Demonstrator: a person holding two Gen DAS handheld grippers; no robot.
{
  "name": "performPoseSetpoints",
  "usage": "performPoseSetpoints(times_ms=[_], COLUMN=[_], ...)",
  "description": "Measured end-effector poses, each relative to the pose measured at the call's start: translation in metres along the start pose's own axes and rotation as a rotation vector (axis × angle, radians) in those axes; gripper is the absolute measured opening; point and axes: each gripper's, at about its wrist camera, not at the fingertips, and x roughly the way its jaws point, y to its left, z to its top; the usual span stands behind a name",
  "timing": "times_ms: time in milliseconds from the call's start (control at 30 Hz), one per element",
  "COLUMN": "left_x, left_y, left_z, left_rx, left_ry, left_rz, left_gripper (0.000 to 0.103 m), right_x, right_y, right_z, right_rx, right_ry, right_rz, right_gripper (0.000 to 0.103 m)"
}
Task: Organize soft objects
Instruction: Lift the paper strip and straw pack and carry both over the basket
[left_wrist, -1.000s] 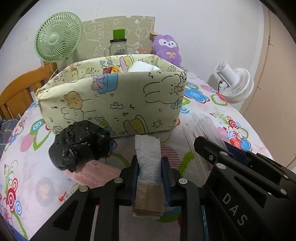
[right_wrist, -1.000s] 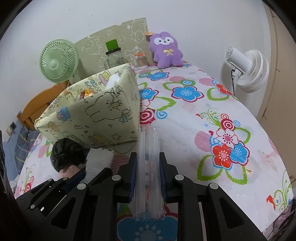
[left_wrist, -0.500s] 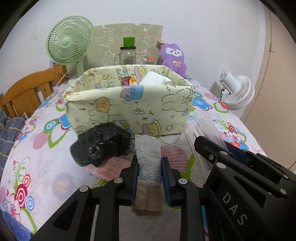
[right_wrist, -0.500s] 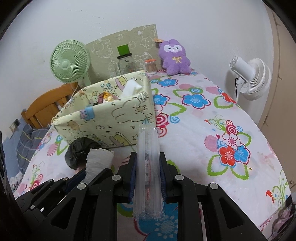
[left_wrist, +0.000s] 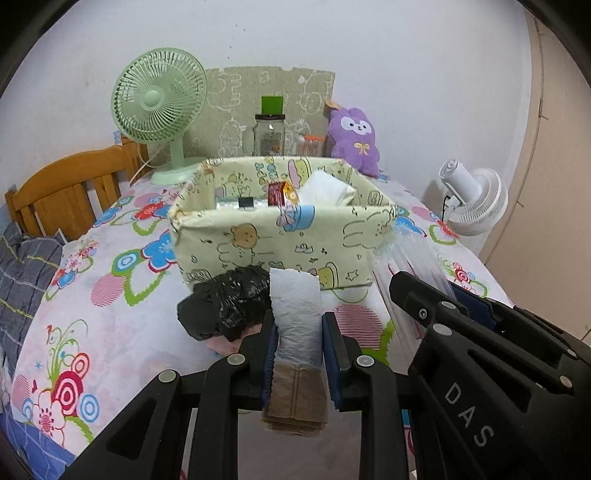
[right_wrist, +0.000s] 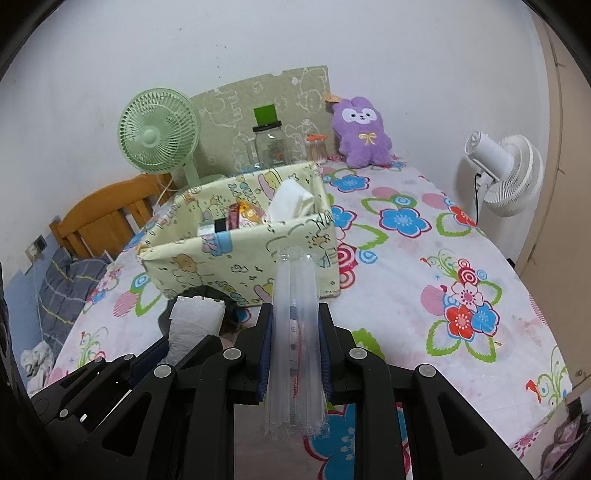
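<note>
From your left wrist camera, your left gripper (left_wrist: 299, 334) is clamped on a folded white tissue pack (left_wrist: 297, 314) — the pack stands between the pads, its top poking past the fingertips and a tan end hanging out on the near side. Just left of the fingers a crumpled black bag (left_wrist: 223, 304) lies on the flowered tablecloth (left_wrist: 110, 325), with a pink paper under it. Beyond them sits the yellow cartoon-print fabric box (left_wrist: 280, 243); this view looks into it, showing a white wad, red and orange packets and a small black item. Your right gripper (left_wrist: 458, 295) fills the right side, a clear wrapper sticking out ahead of it.

From your right wrist camera, that gripper (right_wrist: 295, 332) is closed on a clear plastic sleeve (right_wrist: 295, 325) with something red and white inside, its far end reaching in front of the box (right_wrist: 240, 258). Only here do you see the open cloth right of the box and the whole white fan (right_wrist: 506, 173). The tissue pack (right_wrist: 192, 321) shows at the near left, hiding most of the black bag.
</note>
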Motion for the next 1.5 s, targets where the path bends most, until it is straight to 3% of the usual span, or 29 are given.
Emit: performPoseSetpoints(times_ms=[933, 1500], left_x=[-0.055, -0.053], left_y=[0.014, 0.015], left_z=[0.036, 0.063], left_rx=[0.001, 0.0], left_ry=[-0.125, -0.142], left_rz=[0.009, 0.022], left_gripper=[0.022, 0.022], right_x=[-0.051, -0.051], right_y=[0.032, 0.039], right_z=[0.038, 0.065], right_rx=[-0.032, -0.066], right_ry=[-0.095, -0.131], right_rz=[0.013, 0.017], right_gripper=[0.025, 0.025])
